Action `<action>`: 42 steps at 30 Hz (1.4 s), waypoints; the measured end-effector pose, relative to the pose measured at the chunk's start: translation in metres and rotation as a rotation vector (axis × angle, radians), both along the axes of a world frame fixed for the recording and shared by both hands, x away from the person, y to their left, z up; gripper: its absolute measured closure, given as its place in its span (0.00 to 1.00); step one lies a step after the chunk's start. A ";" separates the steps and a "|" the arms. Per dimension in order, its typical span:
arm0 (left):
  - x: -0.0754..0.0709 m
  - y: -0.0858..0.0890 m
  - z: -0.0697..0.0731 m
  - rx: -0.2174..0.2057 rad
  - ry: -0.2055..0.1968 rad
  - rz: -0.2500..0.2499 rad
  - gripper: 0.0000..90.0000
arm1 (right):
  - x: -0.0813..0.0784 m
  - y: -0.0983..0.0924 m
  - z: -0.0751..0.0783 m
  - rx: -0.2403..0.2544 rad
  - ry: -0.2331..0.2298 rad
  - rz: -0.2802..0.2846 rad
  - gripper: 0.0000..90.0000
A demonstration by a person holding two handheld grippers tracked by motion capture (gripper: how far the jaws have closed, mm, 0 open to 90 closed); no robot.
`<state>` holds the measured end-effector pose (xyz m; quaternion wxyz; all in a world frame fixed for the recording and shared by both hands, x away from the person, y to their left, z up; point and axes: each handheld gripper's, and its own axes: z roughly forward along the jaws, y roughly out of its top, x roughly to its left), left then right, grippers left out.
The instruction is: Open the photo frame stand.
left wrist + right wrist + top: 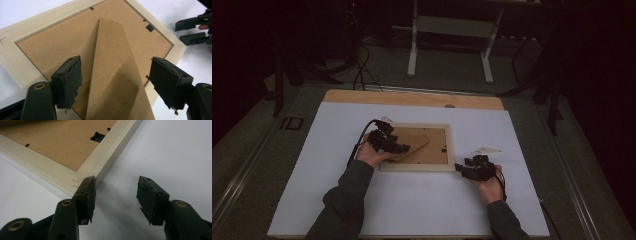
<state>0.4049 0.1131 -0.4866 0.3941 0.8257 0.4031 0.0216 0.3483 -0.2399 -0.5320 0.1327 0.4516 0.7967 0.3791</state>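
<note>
White table cover point(422, 200), wooden picture frame point(414, 167) face-down, both grippers' jaws released, dark room, grey floor point(447, 75).

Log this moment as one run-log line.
left gripper: open over stand flap | right gripper: open at picture frame corner

You see a pale, matt wooden picture frame point(25, 32), its rough brown fibreboard back point(62, 42) and cardboard stand point(112, 75), on a smooth white table point(422, 205) with matt black gripper pads point(73, 82).
</note>
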 end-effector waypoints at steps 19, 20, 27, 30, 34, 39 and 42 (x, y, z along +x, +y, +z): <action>0.008 -0.016 -0.014 0.083 0.026 -0.054 0.32 | 0.001 -0.001 -0.002 0.000 0.005 0.002 0.53; 0.008 -0.018 -0.015 0.090 0.025 -0.057 0.32 | 0.001 -0.001 -0.002 0.000 0.005 0.002 0.53; 0.010 -0.024 -0.017 0.125 0.035 -0.070 0.37 | 0.001 -0.001 -0.002 0.003 0.007 0.001 0.53; 0.009 -0.025 -0.017 0.133 0.044 -0.078 0.40 | 0.001 -0.002 -0.002 0.003 0.009 -0.001 0.53; 0.009 -0.025 -0.016 0.144 0.041 -0.080 0.41 | 0.001 -0.002 -0.002 0.002 0.009 -0.001 0.53; 0.008 -0.026 -0.016 0.157 0.024 -0.083 0.41 | -0.001 -0.003 -0.002 0.027 0.015 -0.005 0.53; 0.006 -0.027 -0.016 0.165 0.009 -0.083 0.41 | -0.001 -0.007 -0.002 0.067 0.029 -0.011 0.53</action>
